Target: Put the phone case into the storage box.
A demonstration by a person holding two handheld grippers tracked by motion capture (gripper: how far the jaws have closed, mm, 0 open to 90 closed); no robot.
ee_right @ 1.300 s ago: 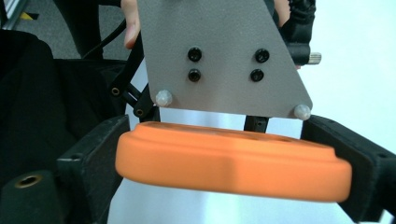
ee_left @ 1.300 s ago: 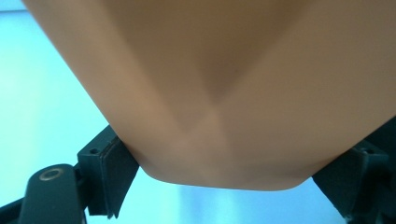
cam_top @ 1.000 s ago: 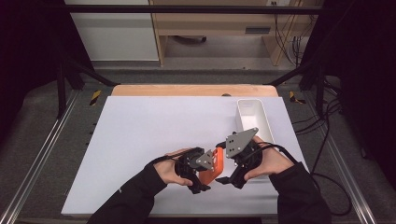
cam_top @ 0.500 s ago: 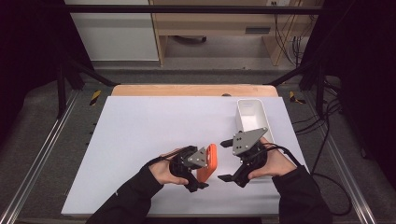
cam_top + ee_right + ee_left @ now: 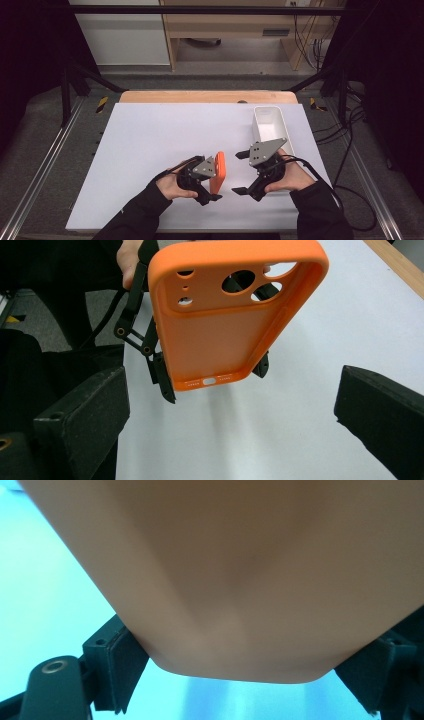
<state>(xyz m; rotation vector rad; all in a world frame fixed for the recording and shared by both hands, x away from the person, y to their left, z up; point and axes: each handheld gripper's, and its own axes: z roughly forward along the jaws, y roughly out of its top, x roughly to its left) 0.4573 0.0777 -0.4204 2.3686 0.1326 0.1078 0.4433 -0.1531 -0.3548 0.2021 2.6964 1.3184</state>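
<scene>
Left claw (image 5: 214, 187) grasping orange phone case (image 5: 218, 172) by its edges above desk (image 5: 150, 145); right claw (image 5: 241, 172) released, apart.

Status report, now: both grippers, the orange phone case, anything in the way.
Left gripper shut on orange phone case, held above the table. Right gripper open, apart from the case. White bin behind it. Nothing between.
</scene>
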